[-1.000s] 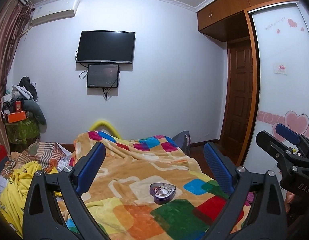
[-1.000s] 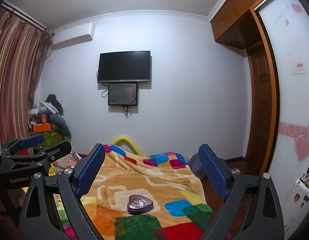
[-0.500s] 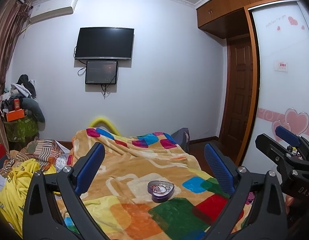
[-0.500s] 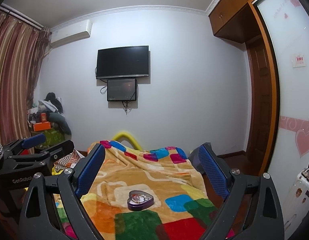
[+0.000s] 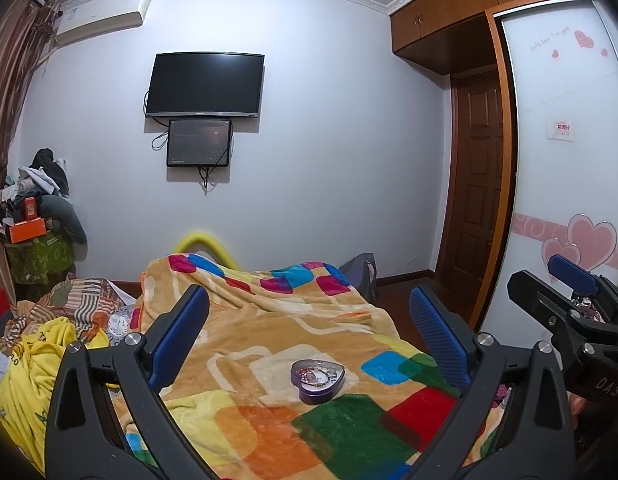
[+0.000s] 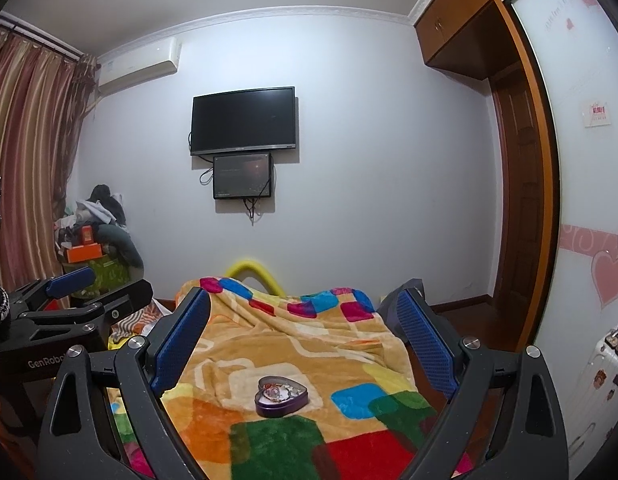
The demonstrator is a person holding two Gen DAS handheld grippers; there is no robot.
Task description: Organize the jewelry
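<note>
A purple heart-shaped tin [image 5: 318, 380] with jewelry inside lies open on the colourful blanket [image 5: 269, 332] covering the bed. My left gripper [image 5: 309, 320] hovers above and short of the tin, open and empty. The tin [image 6: 281, 395] also shows in the right wrist view, low between the fingers of my right gripper [image 6: 303, 322], which is open and empty too. The right gripper [image 5: 565, 304] appears at the right edge of the left wrist view; the left gripper [image 6: 81, 300] appears at the left edge of the right wrist view.
Crumpled yellow and striped bedding [image 5: 49, 340] lies left of the blanket. A heap of clothes and boxes [image 5: 33, 216] fills the far left corner. A TV [image 5: 205, 84] hangs on the far wall. A wardrobe with heart decals [image 5: 569, 200] and a door [image 5: 477, 200] line the right.
Both views have tilted slightly downward, so the room sits a little higher in frame. Both grippers stay open and the tin has not moved.
</note>
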